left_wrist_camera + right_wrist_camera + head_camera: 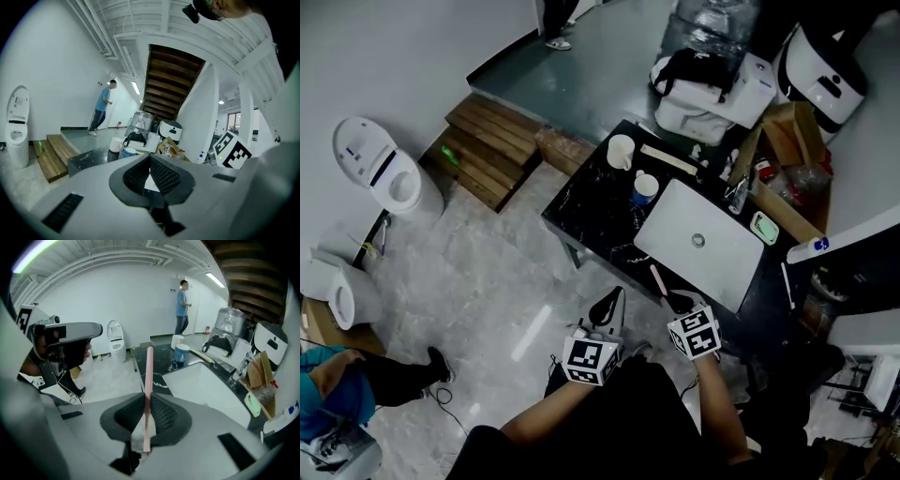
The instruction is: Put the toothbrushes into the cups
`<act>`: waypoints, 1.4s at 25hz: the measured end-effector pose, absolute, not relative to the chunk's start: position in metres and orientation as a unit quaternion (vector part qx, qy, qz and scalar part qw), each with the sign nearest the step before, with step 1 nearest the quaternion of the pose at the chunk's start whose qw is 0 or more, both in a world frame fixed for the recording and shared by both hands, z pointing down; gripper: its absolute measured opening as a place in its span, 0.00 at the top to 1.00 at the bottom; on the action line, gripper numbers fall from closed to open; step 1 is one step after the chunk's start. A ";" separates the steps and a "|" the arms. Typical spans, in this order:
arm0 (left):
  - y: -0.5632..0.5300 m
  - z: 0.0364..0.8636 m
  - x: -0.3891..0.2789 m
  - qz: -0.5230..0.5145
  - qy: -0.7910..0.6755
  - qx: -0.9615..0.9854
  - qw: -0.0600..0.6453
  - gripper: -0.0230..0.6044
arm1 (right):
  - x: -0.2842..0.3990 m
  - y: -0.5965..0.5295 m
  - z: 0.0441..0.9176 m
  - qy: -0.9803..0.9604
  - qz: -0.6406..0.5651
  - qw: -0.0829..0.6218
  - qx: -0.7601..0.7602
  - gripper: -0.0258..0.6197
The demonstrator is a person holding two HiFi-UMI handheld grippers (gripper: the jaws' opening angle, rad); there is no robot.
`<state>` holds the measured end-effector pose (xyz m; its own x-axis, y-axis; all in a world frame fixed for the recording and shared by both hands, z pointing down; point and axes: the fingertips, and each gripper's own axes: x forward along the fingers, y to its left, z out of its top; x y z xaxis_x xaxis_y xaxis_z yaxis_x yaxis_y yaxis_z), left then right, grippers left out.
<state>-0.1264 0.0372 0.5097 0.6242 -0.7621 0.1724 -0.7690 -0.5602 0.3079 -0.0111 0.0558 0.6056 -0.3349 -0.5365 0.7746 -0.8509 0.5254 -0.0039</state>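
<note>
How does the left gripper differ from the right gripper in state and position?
The left gripper has its jaws together on nothing; the right gripper clamps a pink toothbrush. The left gripper is over the floor, the right gripper at the black table edge. Both point toward the table.

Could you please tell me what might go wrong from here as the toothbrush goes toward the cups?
1. The right tongs pinch the pink toothbrush near one end, most of it sticking out ahead; it might swivel or slip on the way.
2. The blue cup and the white cup stand close together on the black table; a misjudged tip could knock one over.
3. The sink lies right beside the blue cup, so a dropped brush may land there.
</note>
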 end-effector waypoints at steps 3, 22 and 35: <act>0.026 0.507 -0.172 0.008 -0.428 0.887 0.174 0.94 | -0.060 0.036 0.595 -0.795 0.181 0.365 0.449 0.87; -0.035 0.516 -0.322 -0.007 -0.473 0.862 0.182 0.94 | -0.225 -0.038 0.560 -0.828 0.147 0.299 0.451 0.87; -0.112 0.517 -0.295 -0.001 -0.449 0.874 0.185 0.94 | -0.184 -0.131 0.522 -0.827 0.155 0.166 0.515 0.87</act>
<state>-0.2947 -0.1121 0.5172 0.5963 -0.7859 0.1639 -0.7849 -0.5278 0.3248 -0.1839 -0.1311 0.5218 -0.4146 -0.8002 0.4335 -0.9028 0.4214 -0.0856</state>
